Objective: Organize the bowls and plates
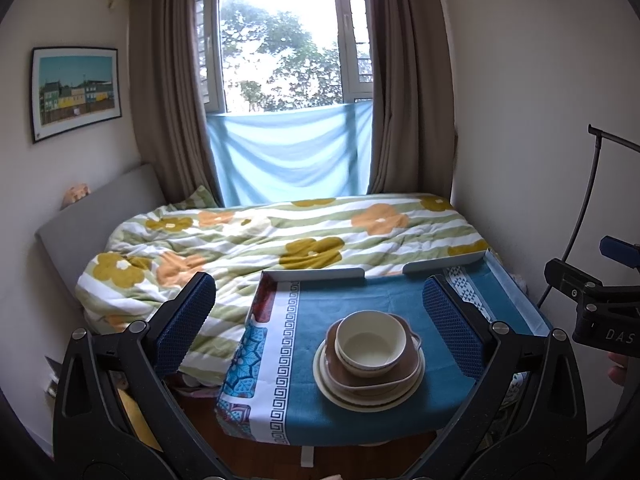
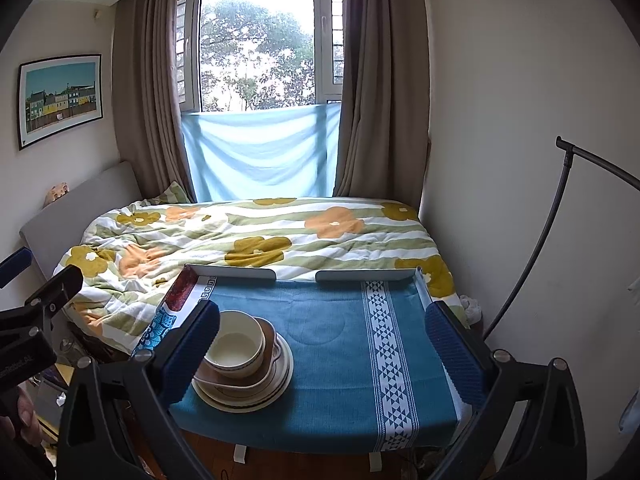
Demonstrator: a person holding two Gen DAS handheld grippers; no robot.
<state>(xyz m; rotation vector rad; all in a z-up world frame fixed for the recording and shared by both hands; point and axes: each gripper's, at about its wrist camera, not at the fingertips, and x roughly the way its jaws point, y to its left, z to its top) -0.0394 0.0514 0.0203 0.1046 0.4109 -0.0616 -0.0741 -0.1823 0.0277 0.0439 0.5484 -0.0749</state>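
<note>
A stack of dishes stands on a small table covered by a blue cloth [image 1: 368, 292]. A cream bowl [image 1: 371, 338] sits on top, in a brown square dish [image 1: 394, 376], on cream round plates [image 1: 340, 394]. My left gripper [image 1: 320, 320] is open and empty, held back from the stack, which shows between its fingers. My right gripper [image 2: 324, 340] is open and empty. The same bowl [image 2: 236, 346] and plates [image 2: 276, 384] show beside its left finger [image 2: 188, 348], on the cloth's left part [image 2: 328, 344].
A bed with a flowered quilt [image 1: 248, 240] lies behind the table, under a curtained window. The table has raised white rails [image 2: 232, 272] at its far edge. A black curved stand [image 2: 560, 208] rises by the right wall. The other gripper's body [image 1: 600, 304] shows at the right.
</note>
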